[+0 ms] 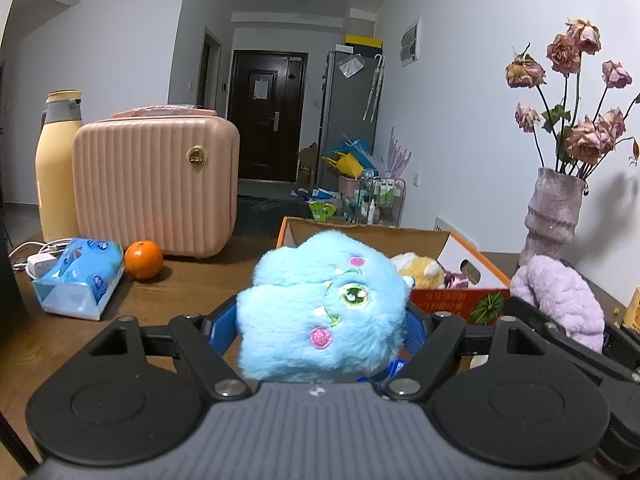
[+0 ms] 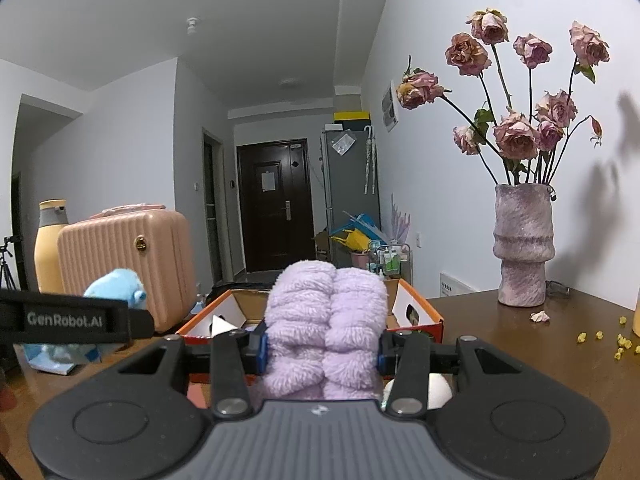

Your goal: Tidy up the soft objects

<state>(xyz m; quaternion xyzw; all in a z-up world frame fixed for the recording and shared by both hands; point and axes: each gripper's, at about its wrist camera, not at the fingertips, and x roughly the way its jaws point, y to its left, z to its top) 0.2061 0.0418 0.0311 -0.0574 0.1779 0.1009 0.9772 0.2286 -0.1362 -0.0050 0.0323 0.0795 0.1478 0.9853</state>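
Observation:
My left gripper (image 1: pixel 320 332) is shut on a fluffy blue plush toy (image 1: pixel 320 304) with a green eye and pink cheeks, held above the table just in front of the orange cardboard box (image 1: pixel 460 300). A yellow plush (image 1: pixel 420 270) lies inside that box. My right gripper (image 2: pixel 322 344) is shut on a folded lilac fuzzy towel (image 2: pixel 326 328), right before the same box (image 2: pixel 416 312). The towel (image 1: pixel 560 300) and the right gripper's black body appear at the right of the left wrist view. The blue plush (image 2: pixel 116 286) shows at the left of the right wrist view.
On the brown table (image 1: pixel 180 292) stand a pink ribbed case (image 1: pixel 156 184), a yellow bottle (image 1: pixel 54 168), a blue tissue pack (image 1: pixel 80 280), an orange (image 1: pixel 143 259) and a white charger. A vase of dried roses (image 2: pixel 522 244) stands at the right, with petals and yellow crumbs (image 2: pixel 600 338) nearby.

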